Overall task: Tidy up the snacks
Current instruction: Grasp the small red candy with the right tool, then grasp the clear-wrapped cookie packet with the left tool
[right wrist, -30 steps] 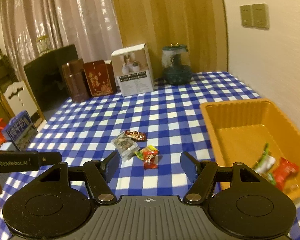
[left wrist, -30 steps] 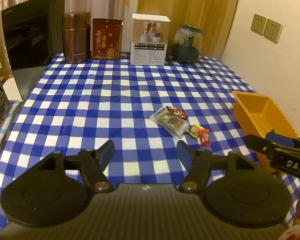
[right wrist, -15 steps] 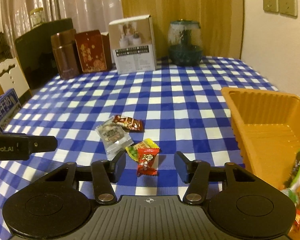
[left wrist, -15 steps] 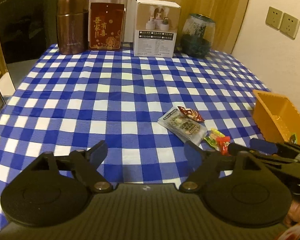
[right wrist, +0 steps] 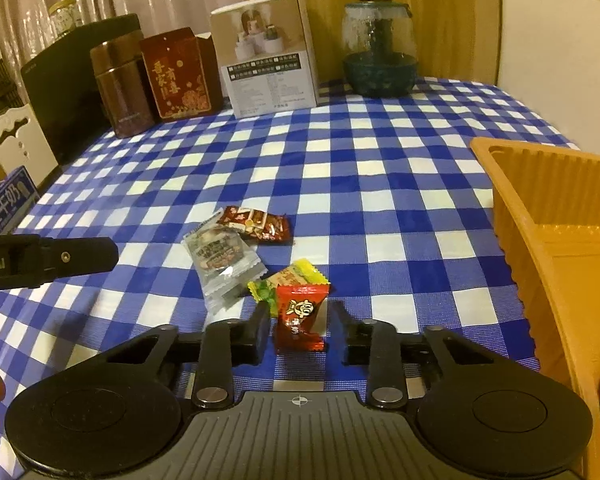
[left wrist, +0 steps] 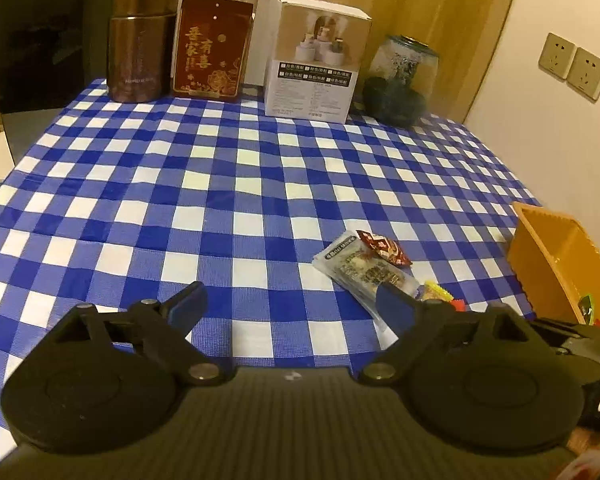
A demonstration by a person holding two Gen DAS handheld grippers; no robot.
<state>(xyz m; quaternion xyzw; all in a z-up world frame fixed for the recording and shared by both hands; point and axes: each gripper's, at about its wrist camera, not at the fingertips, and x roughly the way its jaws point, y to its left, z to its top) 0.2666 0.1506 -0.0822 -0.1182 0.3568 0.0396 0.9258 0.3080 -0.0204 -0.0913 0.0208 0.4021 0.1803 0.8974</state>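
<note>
1. right wrist view: my right gripper point(right wrist: 300, 330) sits low over the blue-and-white checked tablecloth point(right wrist: 380, 152), jaws parted on either side of a red candy packet point(right wrist: 300, 316); neither finger can be seen pressing on the wrapper.
2. a yellow-green packet point(right wrist: 296, 276) lies partly under the red one's far end, and a clear silver-printed packet point(right wrist: 220, 260) lies just to its left, its far corner touching a dark red packet point(right wrist: 256, 224).
3. the four snacks cluster toward the near right part of the cloth, near the orange bin point(right wrist: 540, 200) that stands at the right edge; wrappers show inside the bin's near corner, too cropped to read.
4. left wrist view: my left gripper point(left wrist: 292, 306) hovers above the cloth with its jaws spread wide and nothing between them, its right finger point(left wrist: 394, 306) overlapping the near end of the clear packet point(left wrist: 360, 268) in this view.
5. along the far edge of the cloth stand a brown canister point(left wrist: 140, 44), a red box with gold lettering point(left wrist: 212, 48), a white carton point(left wrist: 318, 60) and a glass jar with a dark base point(left wrist: 400, 80).
6. two wall sockets point(left wrist: 572, 66) sit on the cream wall to the right.
</note>
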